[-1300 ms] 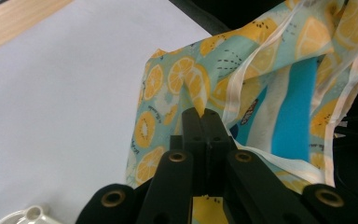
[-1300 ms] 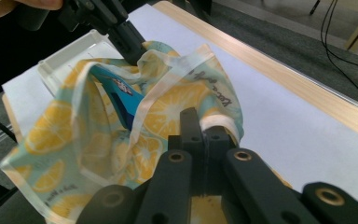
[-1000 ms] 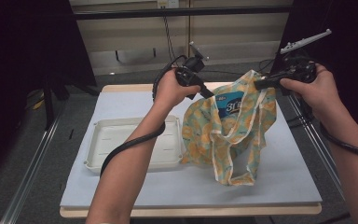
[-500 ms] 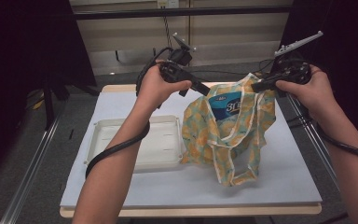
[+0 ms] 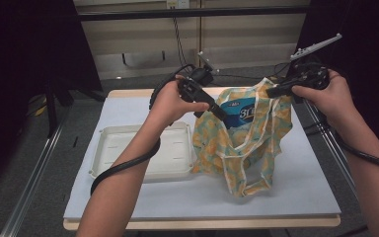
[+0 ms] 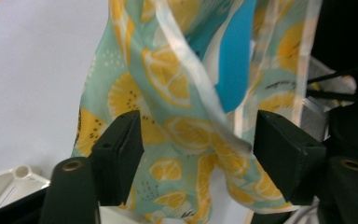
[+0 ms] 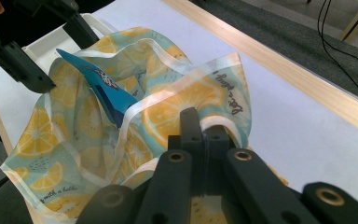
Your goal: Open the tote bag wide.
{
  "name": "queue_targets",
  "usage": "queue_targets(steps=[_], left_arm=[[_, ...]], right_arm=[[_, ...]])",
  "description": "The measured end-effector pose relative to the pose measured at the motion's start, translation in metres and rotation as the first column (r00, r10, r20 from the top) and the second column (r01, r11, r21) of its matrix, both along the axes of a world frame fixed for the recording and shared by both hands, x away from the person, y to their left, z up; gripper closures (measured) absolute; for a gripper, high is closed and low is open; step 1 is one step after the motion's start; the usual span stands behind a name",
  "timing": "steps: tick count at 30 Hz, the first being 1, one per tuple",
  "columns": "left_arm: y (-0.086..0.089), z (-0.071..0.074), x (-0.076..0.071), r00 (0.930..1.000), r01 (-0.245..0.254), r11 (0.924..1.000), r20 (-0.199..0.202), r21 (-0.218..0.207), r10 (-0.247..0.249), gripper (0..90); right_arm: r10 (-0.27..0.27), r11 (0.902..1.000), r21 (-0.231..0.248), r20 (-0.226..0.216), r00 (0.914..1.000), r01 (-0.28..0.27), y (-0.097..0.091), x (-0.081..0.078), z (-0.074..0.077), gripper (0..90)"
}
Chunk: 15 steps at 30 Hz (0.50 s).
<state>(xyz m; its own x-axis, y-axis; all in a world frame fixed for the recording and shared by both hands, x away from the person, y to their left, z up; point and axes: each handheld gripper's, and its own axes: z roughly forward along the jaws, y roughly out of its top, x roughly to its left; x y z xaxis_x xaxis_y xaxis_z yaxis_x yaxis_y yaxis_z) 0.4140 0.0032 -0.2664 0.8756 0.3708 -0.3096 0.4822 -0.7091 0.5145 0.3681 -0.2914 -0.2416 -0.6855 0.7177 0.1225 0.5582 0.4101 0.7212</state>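
Note:
A lemon-print fabric bag [image 5: 242,148] hangs over the table with a blue packet [image 5: 238,114] standing in its mouth. My right gripper [image 5: 271,92] is shut on the bag's right rim and holds it up; in the right gripper view the jaws pinch the white-edged hem [image 7: 205,133] of the bag [image 7: 88,140]. My left gripper [image 5: 218,111] is at the left rim. Its jaws have just been opening and now stand apart [image 6: 198,140], with loose bag fabric [image 6: 177,84] hanging between them and the pads not pressing on it.
An empty white tray [image 5: 108,158] lies left of the bag on the white table cover [image 5: 306,192]. A wooden table edge [image 5: 202,223] runs along the front. Dark curtains and a metal rail stand at the left, and cables trail from both grippers.
The left gripper's jaws have opened off the bag's left rim, and the left hand has shifted slightly. The right gripper keeps its hold and has not moved.

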Motion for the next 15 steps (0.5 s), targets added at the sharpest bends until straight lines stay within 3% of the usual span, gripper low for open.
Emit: queue_targets(steps=[3,5,6,7,8,11,14,15], left_arm=[[-0.002,-0.004,-0.001,0.9995,0.020,0.9997,-0.024,0.012,-0.020,47.4],[-0.002,-0.004,-0.001,0.9997,0.017,0.9995,-0.019,0.028,-0.017,58.4],[-0.002,-0.006,0.000,0.9995,0.025,0.9992,-0.022,0.031,-0.025,58.4],[-0.001,-0.006,0.001,0.9987,0.020,0.9991,-0.047,0.038,-0.018,67.1],[0.000,-0.006,0.002,0.9979,0.019,0.9990,-0.062,0.041,-0.017,82.7],[0.002,-0.003,0.001,0.9981,0.011,0.9991,-0.062,0.040,-0.009,89.0],[0.005,0.007,0.002,0.9983,0.002,0.9993,-0.059,0.038,0.001,89.5],[0.007,0.011,0.002,0.9981,-0.006,0.9998,-0.061,0.018,0.007,89.5]], right_arm=[[-0.001,1.0000,-0.001,0.001,1.0000,0.001,0.000,0.000,0.000,90.0],[-0.005,1.0000,0.000,0.000,1.0000,0.005,-0.001,0.000,0.000,90.0],[-0.003,1.0000,-0.002,0.002,1.0000,0.003,-0.001,0.000,0.000,90.0],[-0.003,1.0000,-0.001,0.002,1.0000,0.003,-0.001,0.000,0.000,90.0],[-0.004,1.0000,0.000,0.002,1.0000,0.004,-0.002,0.000,0.000,90.0],[-0.004,1.0000,-0.002,0.003,1.0000,0.005,-0.003,-0.001,0.000,90.0],[-0.006,1.0000,-0.002,0.002,1.0000,0.006,-0.004,-0.001,0.001,90.0],[-0.006,1.0000,-0.002,0.002,1.0000,0.006,-0.004,-0.001,0.001,90.0]])
